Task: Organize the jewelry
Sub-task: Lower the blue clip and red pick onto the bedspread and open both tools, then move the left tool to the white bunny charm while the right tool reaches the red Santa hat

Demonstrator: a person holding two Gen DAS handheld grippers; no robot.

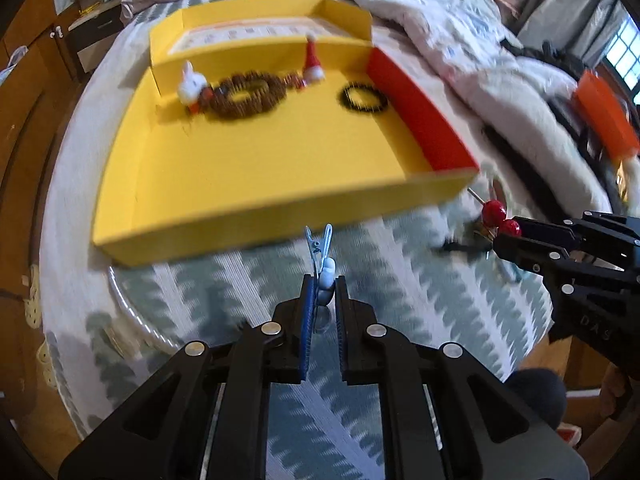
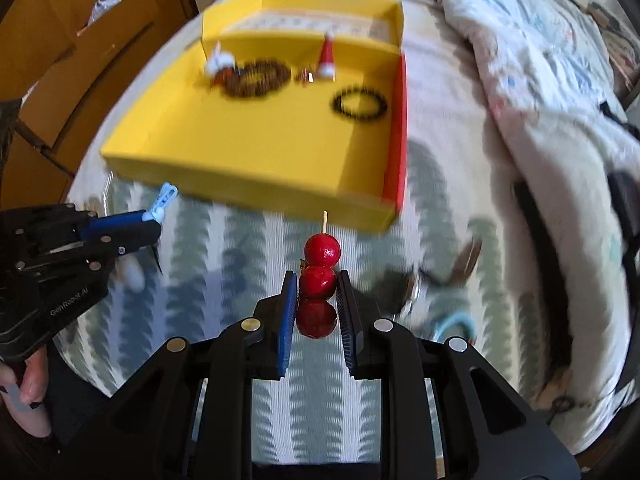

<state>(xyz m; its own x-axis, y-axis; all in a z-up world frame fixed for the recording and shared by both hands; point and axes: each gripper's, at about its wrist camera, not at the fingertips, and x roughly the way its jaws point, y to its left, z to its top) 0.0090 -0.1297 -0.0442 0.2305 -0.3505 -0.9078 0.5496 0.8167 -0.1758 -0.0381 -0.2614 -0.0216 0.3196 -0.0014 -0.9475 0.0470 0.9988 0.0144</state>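
Left gripper (image 1: pixel 322 292) closed on blue clip (image 1: pixel 322 256), right gripper (image 2: pixel 318 292) closed on red bead pin (image 2: pixel 320 276); both held before yellow tray (image 1: pixel 256 224), likely for dropping inside.

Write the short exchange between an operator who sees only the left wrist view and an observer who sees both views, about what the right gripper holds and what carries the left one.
Operator: I count two red balls at the right gripper. Is that all?
Observer: No. The red-ball skewer carries three; the lowest sits deep between the fingers.
Operator: My left gripper is shut on the blue clip. What carries it?
Observer: A bare hand grips its handle from below.
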